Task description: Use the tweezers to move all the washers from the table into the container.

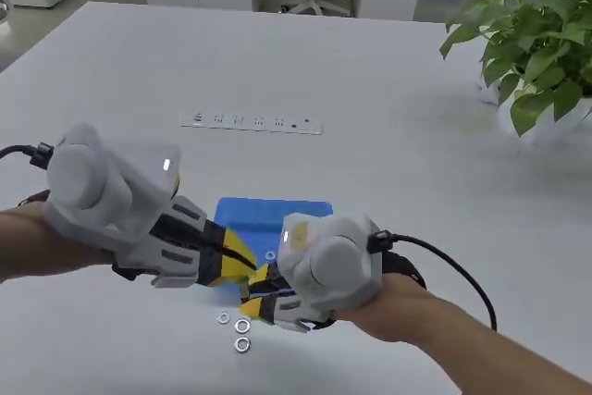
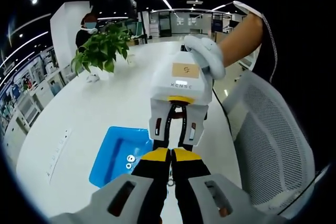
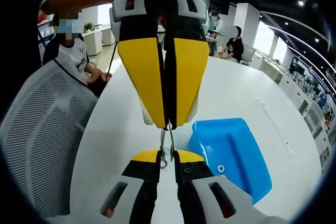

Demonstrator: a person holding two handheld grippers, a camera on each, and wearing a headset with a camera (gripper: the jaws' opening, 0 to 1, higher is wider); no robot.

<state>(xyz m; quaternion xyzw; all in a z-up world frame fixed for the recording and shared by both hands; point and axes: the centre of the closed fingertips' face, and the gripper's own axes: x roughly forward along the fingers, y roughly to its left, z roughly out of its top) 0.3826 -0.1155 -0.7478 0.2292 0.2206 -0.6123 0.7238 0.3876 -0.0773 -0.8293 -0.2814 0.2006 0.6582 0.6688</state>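
**Grippers tip to tip on the tweezers**

Your left gripper [image 1: 248, 264] points right, its jaws closed flat on the tweezers [image 3: 167, 141]. Your right gripper [image 1: 253, 299] faces it tip to tip, with its jaws drawn to a narrow gap around the same tweezers' legs. Your forearms come in low from opposite sides. Three washers [image 1: 241, 327] lie on the table [image 1: 388, 136] just below the tips. The blue container [image 1: 277, 212] sits just behind, with some washers already inside.

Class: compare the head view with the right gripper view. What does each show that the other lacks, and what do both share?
Head view: a potted plant and three washers grouped on the white table. Right gripper view: the tweezers between yellow jaws, and a mesh chair. Both: the blue container, the power strip and that table.
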